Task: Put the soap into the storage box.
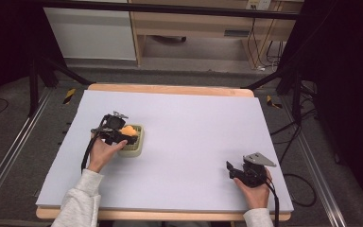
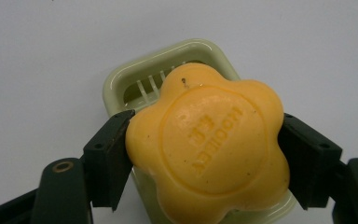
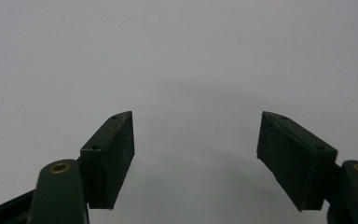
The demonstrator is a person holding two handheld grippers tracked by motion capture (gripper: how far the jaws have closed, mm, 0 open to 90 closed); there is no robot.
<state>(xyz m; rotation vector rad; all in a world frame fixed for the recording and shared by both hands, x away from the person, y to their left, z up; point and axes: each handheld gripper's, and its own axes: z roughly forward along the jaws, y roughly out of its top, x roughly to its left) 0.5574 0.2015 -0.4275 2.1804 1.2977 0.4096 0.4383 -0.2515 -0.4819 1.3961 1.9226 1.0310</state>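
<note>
An orange flower-shaped soap (image 2: 209,144) with embossed letters is clamped between both pads of my left gripper (image 2: 205,158). It hangs just over a pale green slatted soap dish (image 2: 135,81). In the high view the left gripper (image 1: 121,134) holds the soap (image 1: 128,130) over the dish (image 1: 133,147) at the table's left middle. My right gripper (image 1: 232,170) rests near the front right of the table, and in its own view the right gripper (image 3: 196,158) stands open over bare grey surface with nothing between its jaws.
The work surface is a large grey sheet (image 1: 189,132) on a wooden table. Black stand legs (image 1: 42,75) and cables (image 1: 293,137) flank the table, with wooden furniture (image 1: 194,28) behind it.
</note>
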